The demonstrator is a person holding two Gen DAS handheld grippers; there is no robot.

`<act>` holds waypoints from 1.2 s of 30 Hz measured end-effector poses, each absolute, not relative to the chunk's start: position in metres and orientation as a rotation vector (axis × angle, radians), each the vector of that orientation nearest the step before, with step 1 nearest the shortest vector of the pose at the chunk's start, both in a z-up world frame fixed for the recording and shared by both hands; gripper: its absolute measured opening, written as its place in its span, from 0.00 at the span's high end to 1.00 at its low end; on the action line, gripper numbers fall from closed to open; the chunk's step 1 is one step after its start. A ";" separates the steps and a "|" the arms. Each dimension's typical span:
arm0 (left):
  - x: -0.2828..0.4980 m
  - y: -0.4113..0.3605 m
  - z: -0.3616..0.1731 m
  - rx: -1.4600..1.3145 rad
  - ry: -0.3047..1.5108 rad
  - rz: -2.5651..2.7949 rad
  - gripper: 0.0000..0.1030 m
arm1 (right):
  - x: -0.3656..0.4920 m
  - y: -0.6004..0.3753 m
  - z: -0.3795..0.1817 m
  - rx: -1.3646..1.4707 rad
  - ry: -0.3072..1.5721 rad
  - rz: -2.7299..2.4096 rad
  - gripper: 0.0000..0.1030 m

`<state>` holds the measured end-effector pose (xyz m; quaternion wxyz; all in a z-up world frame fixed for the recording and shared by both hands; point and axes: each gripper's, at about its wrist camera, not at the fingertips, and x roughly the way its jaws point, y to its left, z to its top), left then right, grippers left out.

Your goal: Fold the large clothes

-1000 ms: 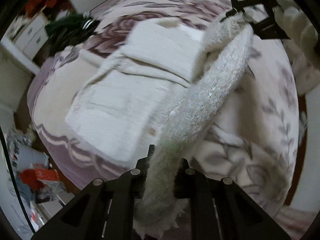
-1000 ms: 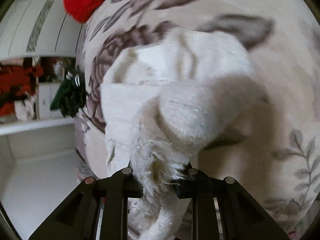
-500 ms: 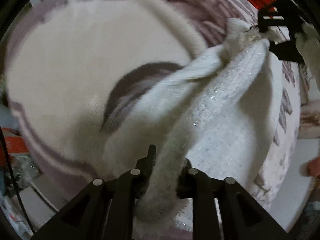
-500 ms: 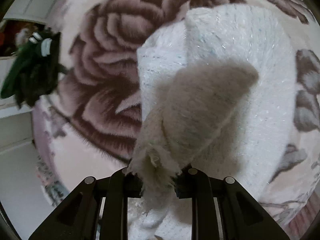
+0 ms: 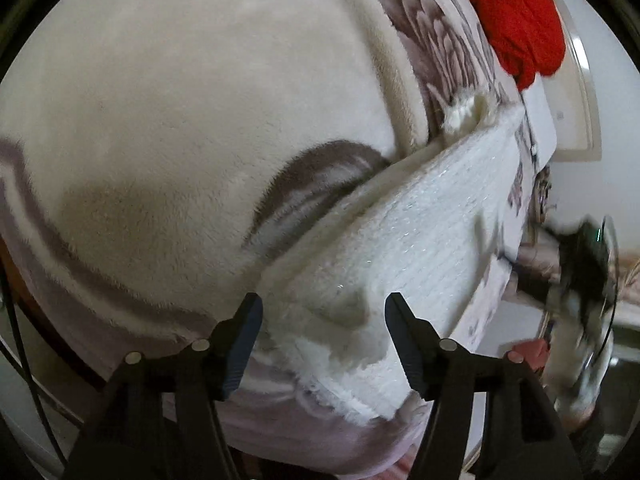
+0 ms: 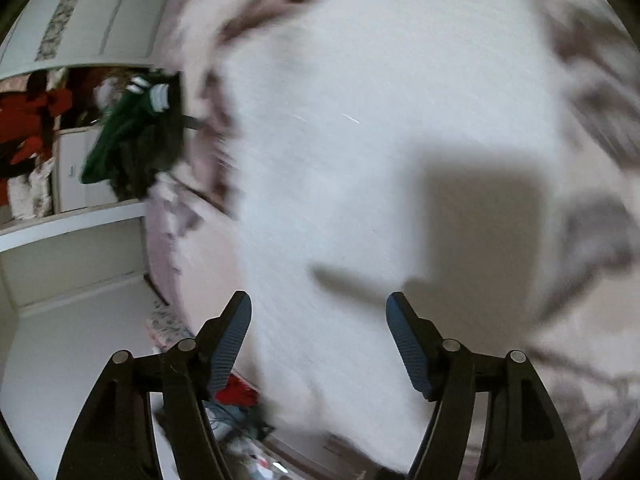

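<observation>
Lying folded on the floral blanket [image 5: 168, 128], the white knit sweater [image 5: 432, 232] stretches away from our left gripper [image 5: 322, 332] toward the far side of the bed, its fuzzy edge just beyond the fingertips. We hold the left gripper with its jaws spread wide and nothing between them; the sweater's near corner sits in the gap ahead of them but is not pinched. Our right gripper [image 6: 318, 332] is likewise wide open and holds nothing, hovering above the same sweater [image 6: 360, 120], which fills most of that blurred view with the gripper's shadow cast across it. A red garment [image 5: 516, 20] rests on the blanket at the far edge of the bed, well apart from the sweater. In the right wrist view a dark green garment [image 6: 128, 140] lies at the blanket's left edge, near the sweater's side. Beyond it stands a white cabinet [image 6: 80, 168].
</observation>
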<state>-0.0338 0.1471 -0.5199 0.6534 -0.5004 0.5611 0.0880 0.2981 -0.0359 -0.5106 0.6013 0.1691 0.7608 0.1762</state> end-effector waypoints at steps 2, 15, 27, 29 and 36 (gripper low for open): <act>-0.026 0.143 -0.528 -1.073 1.300 0.204 0.43 | 0.260 -0.071 -0.527 0.419 1.796 0.344 0.30; -0.047 0.128 -0.520 -0.983 1.231 0.235 0.80 | 0.128 -0.116 -0.591 0.627 1.876 0.269 0.86; -0.035 0.151 -0.524 -1.122 1.228 0.087 0.39 | 0.138 -0.164 -0.595 0.635 1.870 0.354 0.36; -0.020 0.158 -0.529 -1.074 1.220 0.064 0.38 | 0.133 -0.170 -0.604 0.680 1.886 0.381 0.36; 0.022 0.141 -0.570 -0.975 1.254 -0.051 0.39 | 0.122 -0.157 -0.650 0.794 1.900 0.443 0.33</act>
